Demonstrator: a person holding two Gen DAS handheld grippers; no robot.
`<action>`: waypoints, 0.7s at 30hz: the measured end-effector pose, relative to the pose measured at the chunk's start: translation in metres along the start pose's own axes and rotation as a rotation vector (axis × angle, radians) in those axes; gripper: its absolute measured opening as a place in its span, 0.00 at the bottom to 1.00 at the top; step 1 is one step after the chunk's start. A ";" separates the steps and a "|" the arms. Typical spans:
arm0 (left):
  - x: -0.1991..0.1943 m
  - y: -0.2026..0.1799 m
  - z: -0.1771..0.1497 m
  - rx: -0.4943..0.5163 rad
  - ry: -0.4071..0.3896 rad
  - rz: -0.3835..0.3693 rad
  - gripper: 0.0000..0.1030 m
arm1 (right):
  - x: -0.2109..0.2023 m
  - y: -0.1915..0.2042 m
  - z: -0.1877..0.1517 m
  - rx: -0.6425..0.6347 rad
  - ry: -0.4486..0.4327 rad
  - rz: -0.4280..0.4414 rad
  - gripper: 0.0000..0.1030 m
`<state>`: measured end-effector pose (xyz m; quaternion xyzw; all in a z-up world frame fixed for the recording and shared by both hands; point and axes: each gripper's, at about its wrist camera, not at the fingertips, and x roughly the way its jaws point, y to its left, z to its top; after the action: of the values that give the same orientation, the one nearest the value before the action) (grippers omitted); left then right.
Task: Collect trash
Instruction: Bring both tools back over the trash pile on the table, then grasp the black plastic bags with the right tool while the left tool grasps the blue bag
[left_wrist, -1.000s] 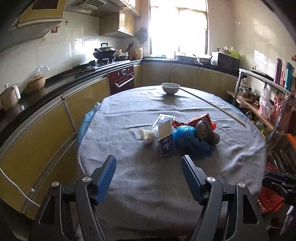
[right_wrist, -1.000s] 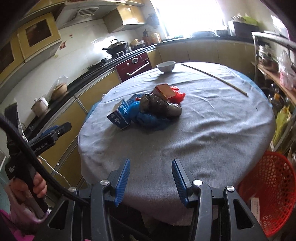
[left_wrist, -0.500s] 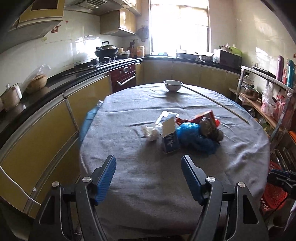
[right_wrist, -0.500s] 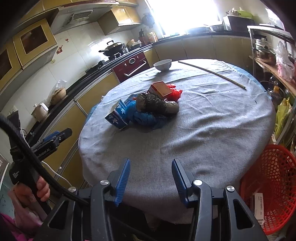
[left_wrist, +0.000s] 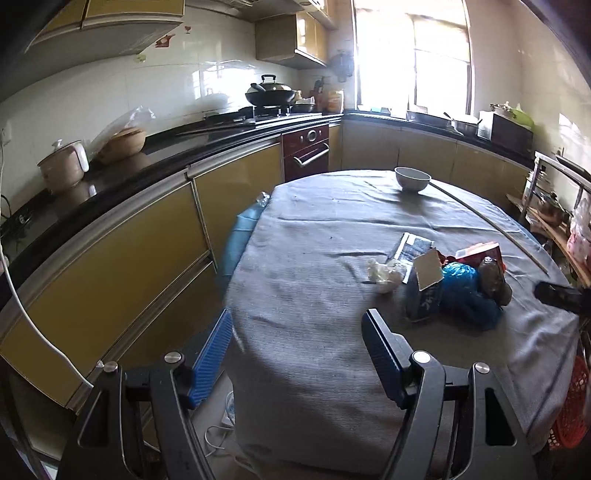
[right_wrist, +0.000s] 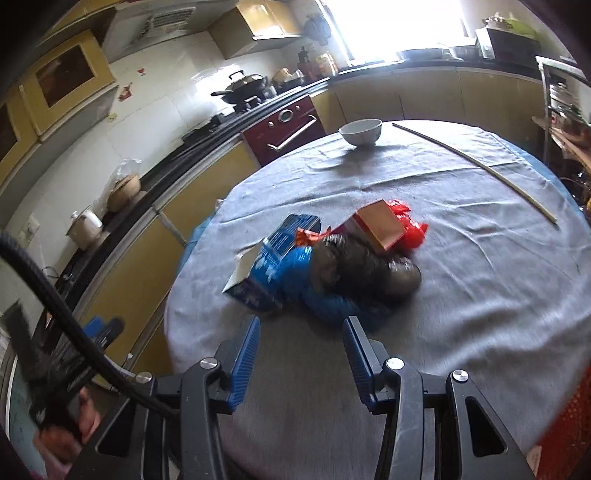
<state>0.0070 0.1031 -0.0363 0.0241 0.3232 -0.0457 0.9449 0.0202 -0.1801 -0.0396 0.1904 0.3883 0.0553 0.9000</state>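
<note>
i'm on the approach, nothing collected yet. my right claw is spread, nothing between its blue ribbed pads, hanging over the round grey-clothed counter with the trash heap just beyond its tips at twelve o'clock. nearest is the crumpled blue plastic bag, with a dark glossy foil packet lying on top of it. at eleven o'clock sits the blue and white carton with its flap open; behind the heap, at one o'clock, a red-sided cardboard box rests on a red plastic wrapper.

my left claw is spread too, empty, hovering at the counter's near edge. from there the heap sits at two o'clock, with a white crumpled tissue just left of the carton.

the orange mesh basket stands low at the counter's right side, likely where this goes.

next i'd judge: ease the right claw forward and down onto the blue bag, pinching a fold without knocking the packet off.
</note>
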 end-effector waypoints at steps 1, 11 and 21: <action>0.000 0.000 0.000 0.001 0.001 0.001 0.71 | 0.010 -0.001 0.008 0.006 0.005 -0.004 0.49; 0.003 -0.009 -0.004 0.012 0.023 -0.022 0.71 | 0.086 0.002 0.063 0.016 0.049 -0.030 0.49; 0.003 -0.006 -0.005 -0.007 0.033 -0.019 0.71 | 0.121 0.001 0.030 -0.041 0.203 -0.106 0.47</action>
<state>0.0060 0.0976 -0.0420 0.0187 0.3392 -0.0532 0.9390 0.1258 -0.1580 -0.1025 0.1445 0.4860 0.0344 0.8612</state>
